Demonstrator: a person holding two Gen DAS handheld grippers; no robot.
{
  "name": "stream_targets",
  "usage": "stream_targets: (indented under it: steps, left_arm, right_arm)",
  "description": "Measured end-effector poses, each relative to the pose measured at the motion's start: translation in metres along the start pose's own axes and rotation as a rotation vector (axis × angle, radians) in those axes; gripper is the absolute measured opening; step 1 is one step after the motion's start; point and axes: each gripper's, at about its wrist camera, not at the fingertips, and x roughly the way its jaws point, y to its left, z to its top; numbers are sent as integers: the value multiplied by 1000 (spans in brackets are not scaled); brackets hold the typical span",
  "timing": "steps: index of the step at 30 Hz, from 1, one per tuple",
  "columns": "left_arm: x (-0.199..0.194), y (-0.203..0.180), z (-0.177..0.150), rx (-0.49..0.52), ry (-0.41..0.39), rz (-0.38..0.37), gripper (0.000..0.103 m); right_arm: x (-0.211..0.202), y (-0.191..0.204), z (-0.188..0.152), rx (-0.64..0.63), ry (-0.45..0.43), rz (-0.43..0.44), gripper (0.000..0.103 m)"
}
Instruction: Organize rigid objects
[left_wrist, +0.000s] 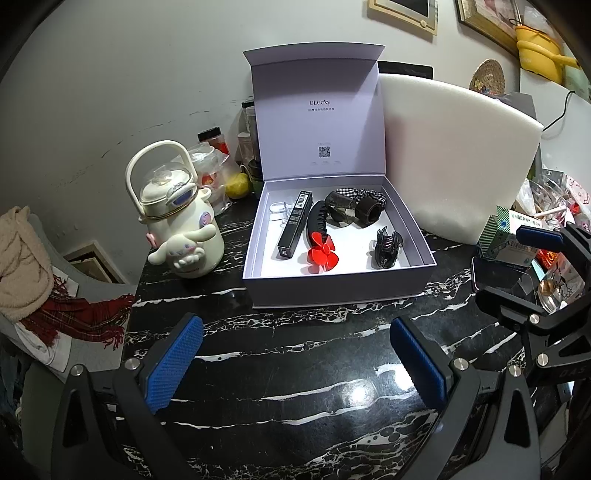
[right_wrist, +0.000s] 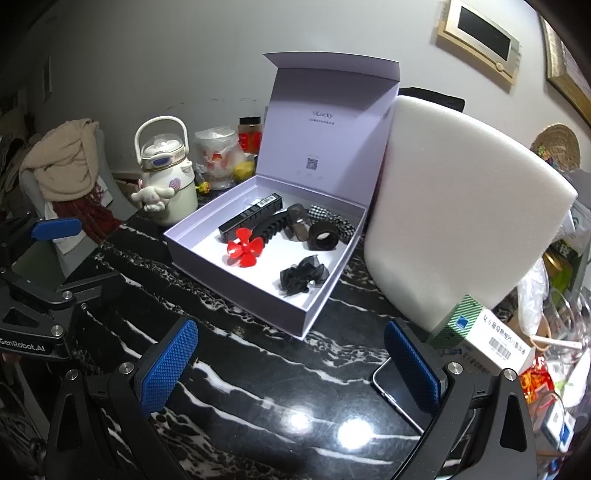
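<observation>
A pale lilac gift box (left_wrist: 332, 286) (right_wrist: 236, 280) stands with its lid up on the black marble table. Inside lie a slim black carton (left_wrist: 295, 223) (right_wrist: 251, 214), a long black hair claw (left_wrist: 317, 221) (right_wrist: 273, 223), a red flower clip (left_wrist: 322, 254) (right_wrist: 243, 251), a smoky claw clip (left_wrist: 341, 208) (right_wrist: 299, 221), a black ring (left_wrist: 369, 210) (right_wrist: 323, 236), a checked scrunchie (left_wrist: 365, 194) (right_wrist: 332, 219) and a small black ruffled clip (left_wrist: 386, 247) (right_wrist: 303, 275). My left gripper (left_wrist: 295, 365) and right gripper (right_wrist: 290, 367) hover open and empty in front of the box.
A cream kettle-shaped bottle (left_wrist: 177, 214) (right_wrist: 166, 173) stands left of the box, a white foam slab (left_wrist: 458, 162) (right_wrist: 458, 210) leans to its right. A green-and-white medicine carton (right_wrist: 480, 332), a phone (right_wrist: 399, 387) and assorted clutter crowd the right edge. Scarves (left_wrist: 44, 295) hang at left.
</observation>
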Motion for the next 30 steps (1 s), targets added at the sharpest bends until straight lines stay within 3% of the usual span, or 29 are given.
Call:
stream_targets:
  steps: [18,30]
  left_arm:
    - [-2,0,0,10,-8,28,103]
    - [1,1,-1,4,0,-2,103]
  right_arm:
    - [-1,1,-1,-2,1,1,102]
    - [-2,3,-4,-1,10,-8,102]
